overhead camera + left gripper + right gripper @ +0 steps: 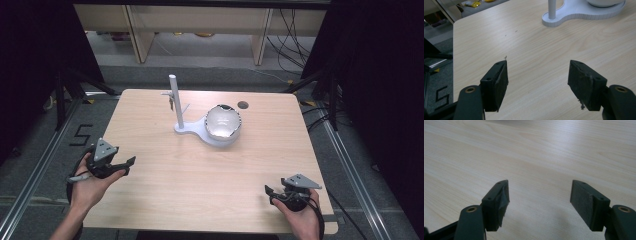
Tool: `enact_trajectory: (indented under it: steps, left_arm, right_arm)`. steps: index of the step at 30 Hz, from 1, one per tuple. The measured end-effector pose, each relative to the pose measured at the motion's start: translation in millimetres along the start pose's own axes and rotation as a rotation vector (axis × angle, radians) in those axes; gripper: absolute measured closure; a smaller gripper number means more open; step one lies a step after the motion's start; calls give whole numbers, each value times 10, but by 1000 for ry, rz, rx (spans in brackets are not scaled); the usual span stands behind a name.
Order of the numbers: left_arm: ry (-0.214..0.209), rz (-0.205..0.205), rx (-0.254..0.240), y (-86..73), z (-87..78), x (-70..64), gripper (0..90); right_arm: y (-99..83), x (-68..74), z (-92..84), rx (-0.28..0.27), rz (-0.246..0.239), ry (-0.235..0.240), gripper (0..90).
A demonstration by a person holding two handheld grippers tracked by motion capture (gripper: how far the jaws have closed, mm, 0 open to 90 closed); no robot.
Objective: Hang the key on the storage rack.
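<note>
— While both sets of jaws gape empty, where's the white stand [206, 131]?
— Mid-table, beyond the left gripper [125, 165] and right gripper [270, 192]; post upright, base running post-to-bowl [223, 121].

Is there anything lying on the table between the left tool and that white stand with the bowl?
Nothing visible. Bare wood lies between the open left tool and the white stand holding the bowl; its upright post rises on the near-left end.
</note>
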State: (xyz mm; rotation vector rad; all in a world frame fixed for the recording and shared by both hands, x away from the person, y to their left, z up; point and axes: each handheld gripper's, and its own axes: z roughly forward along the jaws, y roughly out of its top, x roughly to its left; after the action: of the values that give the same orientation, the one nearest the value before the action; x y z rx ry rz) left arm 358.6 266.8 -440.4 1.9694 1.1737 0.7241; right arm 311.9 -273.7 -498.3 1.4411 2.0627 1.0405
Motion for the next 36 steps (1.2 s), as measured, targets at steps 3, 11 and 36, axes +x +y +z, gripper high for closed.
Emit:
enact_trajectory:
  steps: [3,11,36]
  left_arm:
    - [22,-26,-9,-149,-3,25,307]
    - [36,-81,-9,-421,36,42,306]
    - [77,-97,-97,-911,194,-36,303]
  right_arm:
    - [-1,2,-6,1,12,-2,322]
    - [-4,1,4,-3,10,-1,314]
    - [-5,-32,7,-7,-28,-2,313]
